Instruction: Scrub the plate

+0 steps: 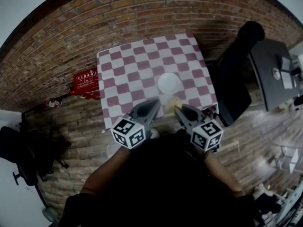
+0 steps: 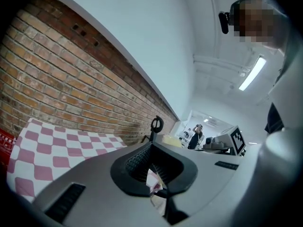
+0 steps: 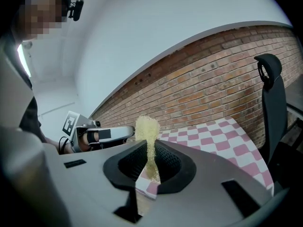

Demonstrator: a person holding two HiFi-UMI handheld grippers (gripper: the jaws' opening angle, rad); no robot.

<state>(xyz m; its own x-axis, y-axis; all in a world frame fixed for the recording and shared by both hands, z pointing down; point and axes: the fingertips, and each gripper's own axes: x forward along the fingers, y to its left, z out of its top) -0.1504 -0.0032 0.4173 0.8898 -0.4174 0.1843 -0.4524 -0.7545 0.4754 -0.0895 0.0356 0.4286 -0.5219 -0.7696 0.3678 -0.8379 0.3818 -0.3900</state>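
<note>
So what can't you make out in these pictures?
Plate: clean or dirty, too small in head view; not in either gripper view.
Table near edge: head view, covered by left tongs and right tongs holding sponge.
Red box print: head view, too small.

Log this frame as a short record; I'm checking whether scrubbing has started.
plate: white, mid-table on the checked cloth
right tongs: shut on a yellow sponge
left tongs: shut, empty
scrubbing: not under way; sponge held off the plate, on its near side
beside table: black chair
</note>
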